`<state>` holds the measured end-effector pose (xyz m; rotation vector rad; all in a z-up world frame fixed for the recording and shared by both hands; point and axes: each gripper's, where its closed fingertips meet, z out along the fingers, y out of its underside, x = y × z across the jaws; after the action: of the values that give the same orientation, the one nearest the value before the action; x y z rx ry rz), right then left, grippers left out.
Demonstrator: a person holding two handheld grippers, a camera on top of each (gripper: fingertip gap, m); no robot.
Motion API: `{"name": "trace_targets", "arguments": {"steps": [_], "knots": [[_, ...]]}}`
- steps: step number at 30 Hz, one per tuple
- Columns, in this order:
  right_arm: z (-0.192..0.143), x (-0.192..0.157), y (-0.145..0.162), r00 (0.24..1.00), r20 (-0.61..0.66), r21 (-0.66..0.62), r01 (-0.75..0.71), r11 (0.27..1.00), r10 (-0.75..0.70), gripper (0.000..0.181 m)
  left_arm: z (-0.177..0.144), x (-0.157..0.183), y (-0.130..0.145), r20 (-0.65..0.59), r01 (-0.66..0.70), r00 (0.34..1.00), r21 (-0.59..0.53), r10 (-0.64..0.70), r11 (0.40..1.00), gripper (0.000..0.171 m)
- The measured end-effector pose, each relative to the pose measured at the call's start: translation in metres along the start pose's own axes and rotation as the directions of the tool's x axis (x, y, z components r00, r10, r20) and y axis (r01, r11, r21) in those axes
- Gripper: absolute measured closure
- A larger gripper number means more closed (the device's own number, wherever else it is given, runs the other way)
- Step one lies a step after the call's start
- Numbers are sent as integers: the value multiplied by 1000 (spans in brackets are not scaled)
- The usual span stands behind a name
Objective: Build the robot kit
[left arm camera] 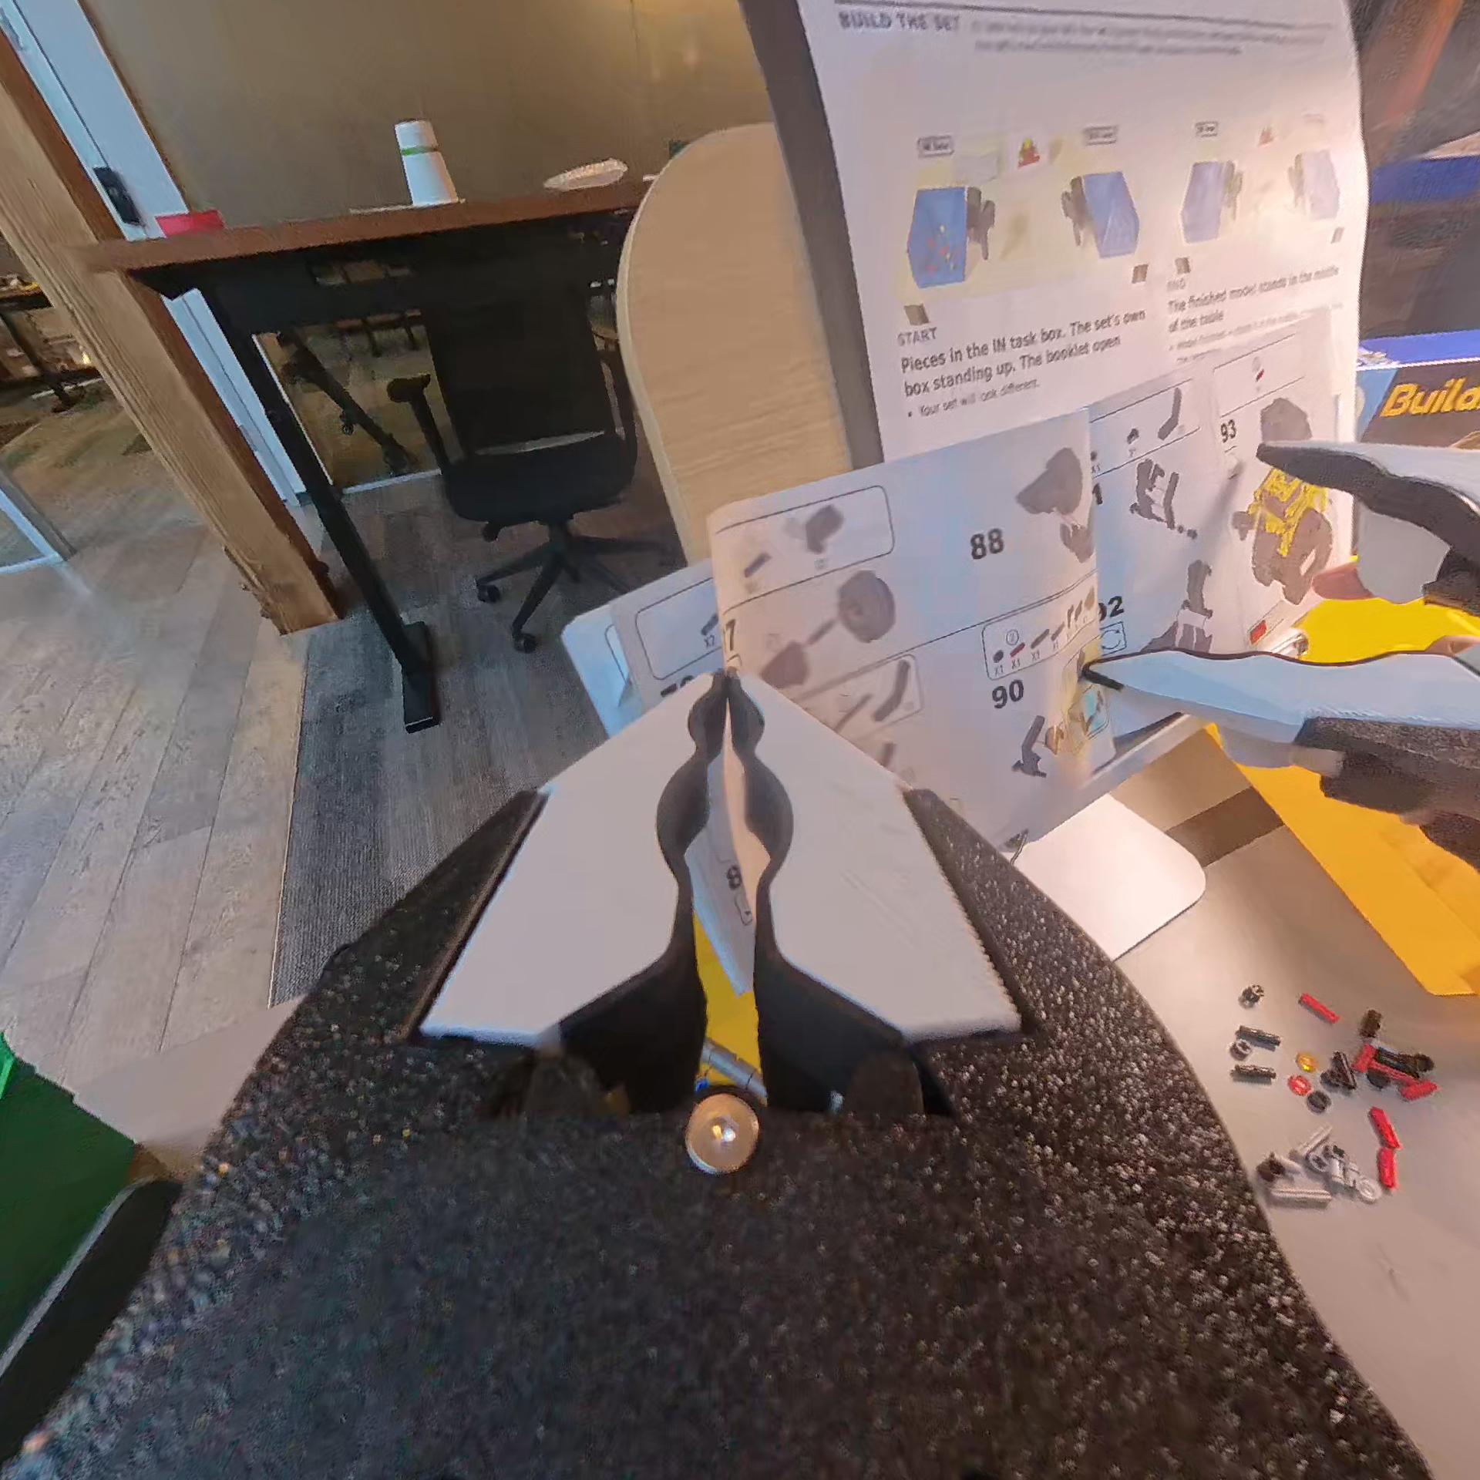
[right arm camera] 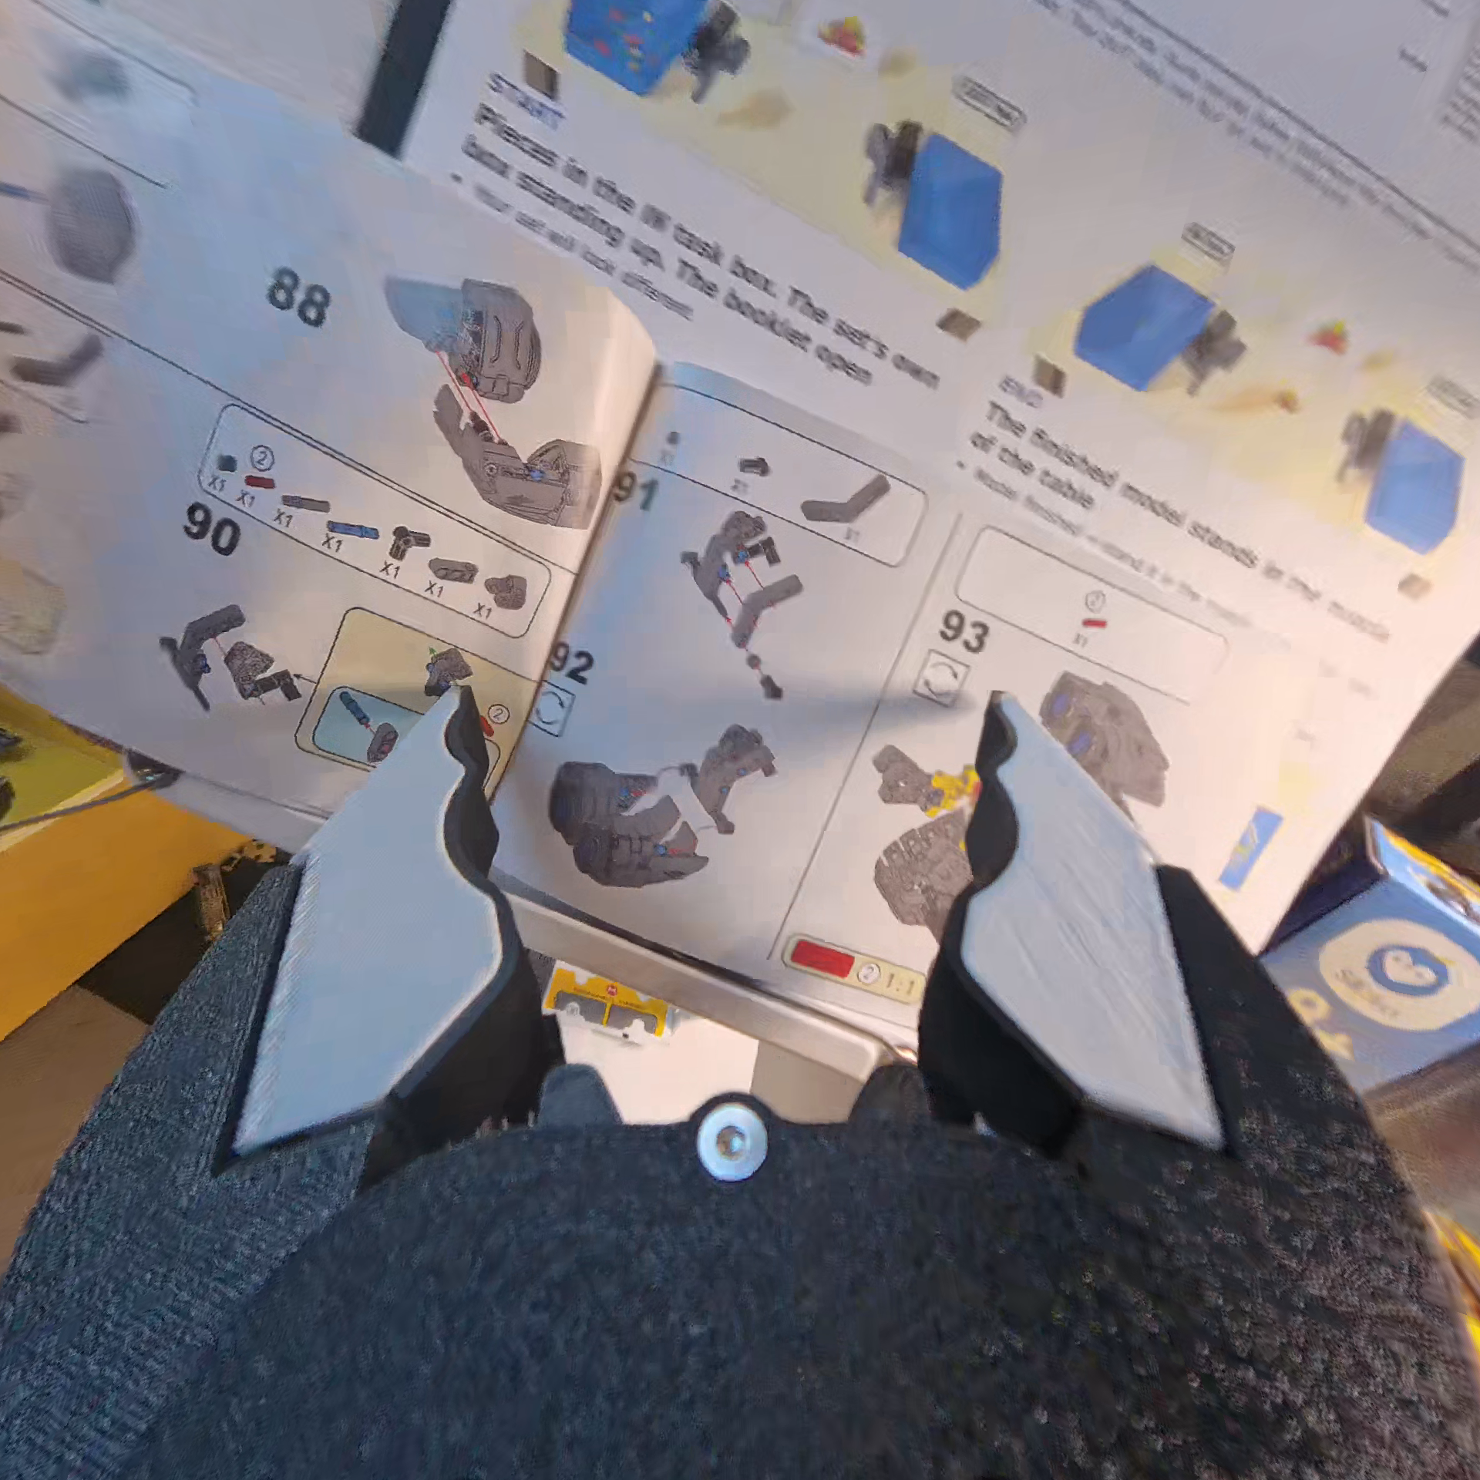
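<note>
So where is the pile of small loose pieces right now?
In the left wrist view, the loose pieces lie on the grey table at lower right, beside the left gripper and below the yellow tray.

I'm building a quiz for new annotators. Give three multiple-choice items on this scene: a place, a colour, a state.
1. Where do the small loose pieces lie? A on the grey table; B on the floor; C on a chair.
2. What colour is the low box beside the booklet? A green; B yellow; C red.
3. How do the right tongs stand? A shut on a page; B open; C shut on nothing.
Answers: A, they rest on the tabletop; B, its surface shows yellow; B, a wide gap parts the fingers.
</note>
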<state>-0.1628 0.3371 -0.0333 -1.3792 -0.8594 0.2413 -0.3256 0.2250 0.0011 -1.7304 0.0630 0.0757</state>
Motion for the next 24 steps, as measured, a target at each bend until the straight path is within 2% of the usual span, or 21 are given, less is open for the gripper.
{"name": "trace_targets", "arguments": {"steps": [3,6,10,12,19,22,24], "knots": [[-5,25,16,998,-61,-25,-30,999,28,57,2,12,-3,-24,-37,999,7,37,999,171],[-9,36,19,995,-94,-28,-36,999,33,59,10,21,0,-22,-76,997,-2,76,997,171],[-11,45,21,994,-104,-45,-28,999,23,60,12,20,9,-21,-66,998,-23,66,998,171],[-11,48,28,993,-87,-55,-84,995,79,57,12,21,13,-31,-58,998,-22,57,998,171],[-15,71,48,980,-118,-77,-169,983,159,57,18,22,14,-18,-168,986,-44,168,985,171],[-19,73,48,983,-133,-92,-142,985,129,63,23,19,13,1,-204,979,-56,204,977,171],[-24,73,37,985,-138,-71,-112,991,102,71,25,17,13,11,-214,977,-58,215,975,171]]}}
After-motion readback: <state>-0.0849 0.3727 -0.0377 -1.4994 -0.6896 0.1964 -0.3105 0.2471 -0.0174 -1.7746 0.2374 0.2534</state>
